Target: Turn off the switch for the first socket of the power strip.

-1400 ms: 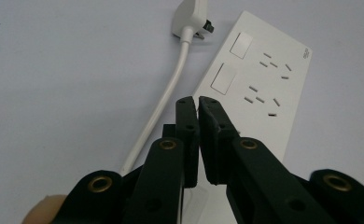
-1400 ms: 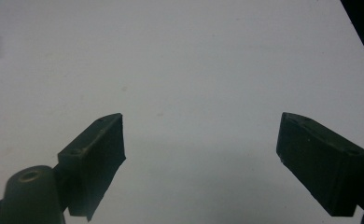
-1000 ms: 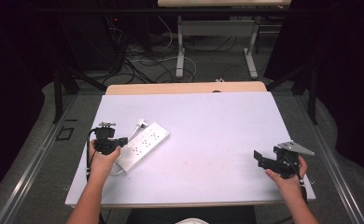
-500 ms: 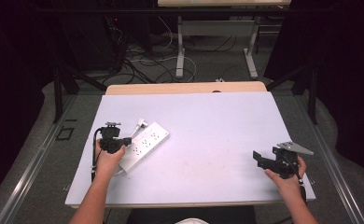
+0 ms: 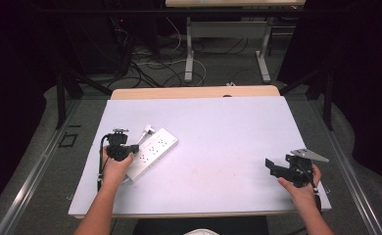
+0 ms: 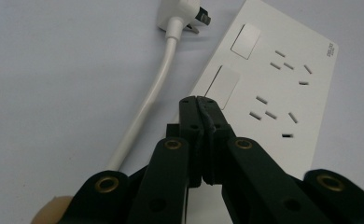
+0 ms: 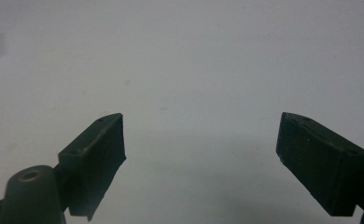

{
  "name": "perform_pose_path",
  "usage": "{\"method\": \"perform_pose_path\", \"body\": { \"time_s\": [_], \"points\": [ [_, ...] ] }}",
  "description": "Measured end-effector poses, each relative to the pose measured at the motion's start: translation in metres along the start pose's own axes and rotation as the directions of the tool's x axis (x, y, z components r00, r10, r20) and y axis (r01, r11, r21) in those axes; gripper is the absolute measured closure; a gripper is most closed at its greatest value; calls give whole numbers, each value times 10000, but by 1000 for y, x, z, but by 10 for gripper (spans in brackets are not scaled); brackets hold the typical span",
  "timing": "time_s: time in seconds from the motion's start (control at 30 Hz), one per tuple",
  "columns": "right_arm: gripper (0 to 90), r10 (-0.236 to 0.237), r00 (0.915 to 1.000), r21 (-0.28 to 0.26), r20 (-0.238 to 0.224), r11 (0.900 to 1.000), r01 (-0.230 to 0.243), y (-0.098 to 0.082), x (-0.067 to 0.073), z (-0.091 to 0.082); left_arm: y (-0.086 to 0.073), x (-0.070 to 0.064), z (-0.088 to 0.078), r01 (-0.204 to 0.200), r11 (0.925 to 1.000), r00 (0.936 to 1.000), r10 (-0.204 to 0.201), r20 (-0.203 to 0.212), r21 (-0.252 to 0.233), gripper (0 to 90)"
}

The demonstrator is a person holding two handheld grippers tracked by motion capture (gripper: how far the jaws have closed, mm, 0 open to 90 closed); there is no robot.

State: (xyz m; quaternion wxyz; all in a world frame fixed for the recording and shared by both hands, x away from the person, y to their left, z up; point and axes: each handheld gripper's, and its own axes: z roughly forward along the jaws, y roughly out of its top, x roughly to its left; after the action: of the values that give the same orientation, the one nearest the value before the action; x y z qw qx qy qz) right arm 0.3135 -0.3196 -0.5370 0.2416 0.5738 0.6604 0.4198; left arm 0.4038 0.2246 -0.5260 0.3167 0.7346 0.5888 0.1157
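- I've got a white power strip [image 5: 151,152] lying flat and slanted on the left half of the table [image 5: 218,122], long body running from near-left up toward the middle.
- In my left gripper view the power strip [image 6: 273,88] shows its face: two flat white rocker switches at the near edge, and groups of slot holes beside them, with a small printed mark at the far corner.
- Its white cord [image 6: 145,105] curves along the table beside the strip and ends in a white plug [image 6: 182,14], prongs pointing toward the strip's end.
- From above, the plug [image 5: 147,129] is just a small white stub off the strip's far-left corner; the slots are too small to read there.
- My left gripper [image 6: 198,100] is clenched, jaws pressed together with nothing between them, tips over the strip's edge by the nearer switch.
- From the high view, the left gripper [image 5: 131,149] sits at the strip's left side, hand behind it.
- My right gripper [image 7: 201,140] is released, jaws wide apart over bare table.
- High view puts the right gripper [image 5: 271,166] at the near-right corner, well apart from the strip.
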Motion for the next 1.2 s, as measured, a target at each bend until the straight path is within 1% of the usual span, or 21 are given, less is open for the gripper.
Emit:
{"method": "perform_pose_path", "body": {
  "time_s": [0.1, 0.13, 0.3, 0.33, 0.4, 0.43, 0.47, 0.5, 0.53, 0.63, 0.67, 0.73, 0.77, 0.8, 0.83, 0.9, 0.93, 1.03, 1.07, 1.1, 1.2],
  "points": [
    [151, 1, 10000, 100, -7, 9999, -1, 0, 0, -1, 0, 0, 1, -52, 10000, 10000, 52, -62, -83, 897],
    [151, 24, 10000, 14, -49, 10000, -24, 0, 0, 0, -1, -1, 1, -46, 9998, 9999, 44, -95, -199, 898],
    [151, 23, 10000, 48, -89, 10000, -23, 0, 0, 0, -2, 0, 2, -51, 9994, 10000, 48, -81, -343, 899],
    [151, 23, 10000, 48, -89, 10000, -23, 0, 0, 0, -2, -1, 3, -43, 9992, 9999, 37, -147, -404, 899],
    [152, 63, 9999, 55, -92, 10000, -62, 0, 1, 1, -2, -1, 3, -103, 9993, 9999, 99, -138, -353, 900],
    [152, 67, 9999, 56, -108, 10000, -66, 0, 1, 1, -2, -2, 2, -171, 9995, 9997, 166, -199, -248, 900],
    [151, 64, 9999, 60, -114, 10000, -64, 0, 1, 1, -2, -4, 4, -290, 9993, 9992, 283, -298, -248, 900],
    [152, 64, 9999, 63, -116, 10000, -64, 0, 1, 1, -2, -4, 4, -290, 9993, 9992, 283, -298, -248, 900],
    [152, 76, 9999, 73, -117, 9999, -75, 0, 1, 1, -1, -5, 5, -384, 9989, 9989, 377, -291, -264, 900],
    [152, 74, 9999, 69, -125, 9999, -73, 0, 0, 1, -2, -6, 6, -376, 9988, 9988, 366, -333, -324, 900],
    [152, 51, 9999, 67, -130, 10000, -50, 0, 0, 1, -2, -5, 6, -285, 9987, 9993, 274, -271, -433, 900],
    [152, 41, 9999, 68, -136, 10000, -40, 0, 0, 0, -2, -4, 5, -152, 9993, 9998, 147, -134, -349, 900],
    [152, 41, 9999, 68, -136, 10000, -40, 0, 0, 0, -2, -3, 6, -148, 9989, 9998, 142, -125, -441, 900],
    [152, 42, 9999, 74, -138, 10000, -41, 0, -1, 0, -2, -3, 6, -150, 9990, 9998, 145, -125, -428, 900],
    [152, 64, 9999, 29, -85, 10000, -64, 0, 0, 1, -2, -4, 6, -202, 9991, 9997, 197, -140, -378, 900],
    [152, -36, 9999, 66, -145, 10000, 37, 0, -1, 1, -3, -6, 6, -184, 9986, 9994, 169, -307, -495, 900],
    [152, -9, 9999, 68, -137, 10000, 10, 0, -1, 1, -3, -6, 6, -196, 9987, 9993, 180, -332, -474, 900],
    [152, 21, 10000, 18, -78, 10000, -21, 0, -1, 2, -3, -6, 6, -167, 9987, 9994, 153, -299, -492, 900],
    [152, 52, 10000, -149, -67, 9999, -53, -1, 0, 3, -3, -6, 6, -167, 9986, 9994, 152, -297, -496, 900],
    [152, 3, 9999, 74, -134, 10000, -2, 0, -1, 1, -3, -6, 6, -187, 9986, 9994, 172, -316, -488, 900],
    [152, -21, 9999, 41, -108, 10000, 22, 0, -1, 1, -3, -6, 6, -190, 9985, 9993, 173, -339, -504, 900]
  ]
}}
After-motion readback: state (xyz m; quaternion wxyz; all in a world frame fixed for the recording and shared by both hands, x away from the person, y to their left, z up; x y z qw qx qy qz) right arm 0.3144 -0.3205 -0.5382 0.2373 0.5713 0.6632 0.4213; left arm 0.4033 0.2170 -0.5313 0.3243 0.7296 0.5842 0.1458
